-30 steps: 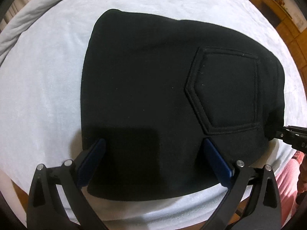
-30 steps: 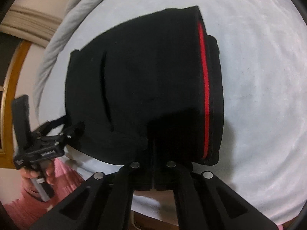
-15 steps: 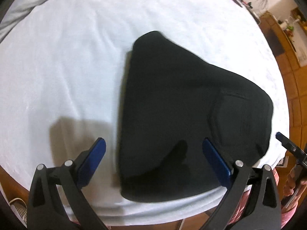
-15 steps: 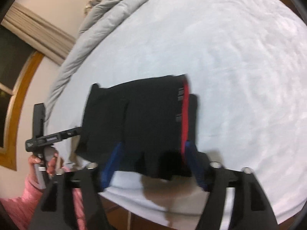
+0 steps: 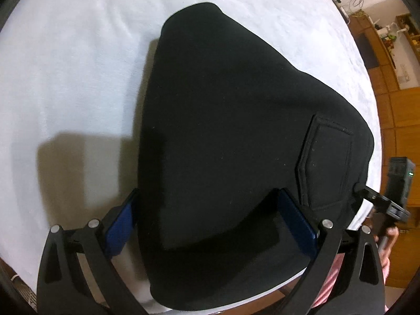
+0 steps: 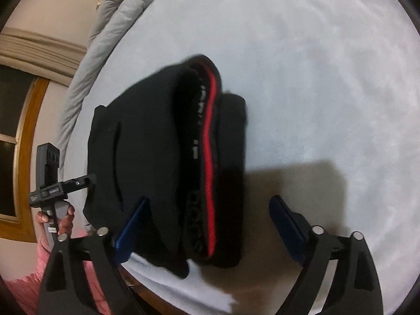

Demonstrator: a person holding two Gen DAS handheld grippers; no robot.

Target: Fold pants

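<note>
black fleece, folded down to a compact bundle, is lying near the front edge of the white bedcover: the pants are sitting with the back pocket facing up and, in the right wrist view, the waistband's red stripe running along the layered edge.

a second ago our right gripper was pinched shut on the near edge of that bundle; half a second ago it was already letting go, and now its blue fingers are standing wide apart, holding nothing, one hovering over the near corner of the cloth and the other out over bare bedcover. whether that near finger is brushing the fabric, we cannot tell. we are also watching the bundle swing in the left view, from square-on a second ago to an angled lie now, which suggests we are shifting our hands rather than dragging the cloth.

our left gripper is also spread wide and gripping nothing, its two blue fingers straddling the near part of the pants, close above the fabric; contact is not clear from here.

we are reading this release as the end of a fold: the pants are resting on their own, flat and layered, and in our judgement the job is nearly or wholly done, with only a tidy-up or one more fold possibly remaining.

a grey duvet is bunching along the far side of the bed.
</note>
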